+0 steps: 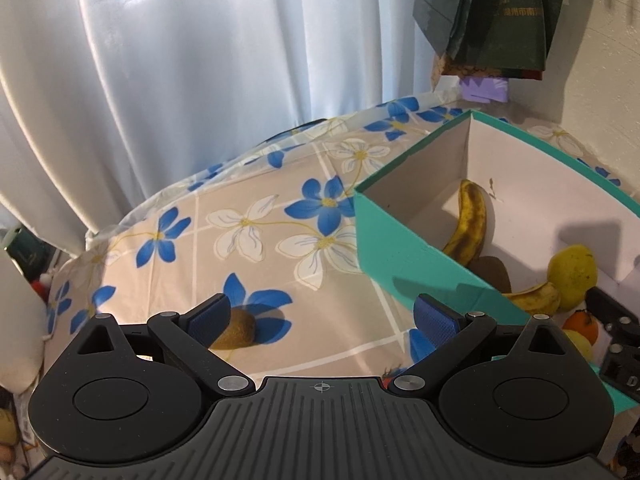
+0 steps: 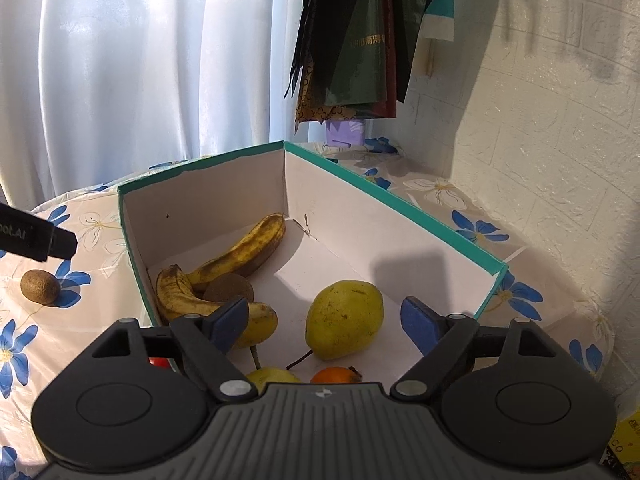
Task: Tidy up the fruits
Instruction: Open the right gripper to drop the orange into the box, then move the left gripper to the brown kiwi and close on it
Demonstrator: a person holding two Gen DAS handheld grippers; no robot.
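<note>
Teal cardboard box [image 2: 400, 200] with white inside sits on the floral-cloth surface [image 1: 248, 208], right in front of the right tongs [image 2: 326, 322]. Right tongs stand wide, nothing pinched; blue pads apart over the box floor. Yellow pear [image 2: 344, 318] lies between the two pads, not touched by either that I can tell. Spotted banana [image 2: 240, 254] lies ahead-left of the right tongs toward the box's far corner; second banana [image 2: 180, 296] curves by the left pad, its end partly hidden behind that pad. Brown kiwi [image 2: 230, 288] in the box rests against the bananas. Orange fruit [image 2: 336, 375] and a pale yellow fruit [image 2: 272, 376] peek out just under the right tongs' body.

Left tongs [image 1: 322, 316] also wide, empty, over the bare surface outside the box. Loose kiwi [image 1: 236, 330] on the surface sits at the left pad, partly hidden behind it; contact unclear. Box is ahead-right of the left tongs. White curtain [image 1: 180, 60] hangs beyond, dark green bags [image 2: 352, 40] hang on the wall far ahead.
</note>
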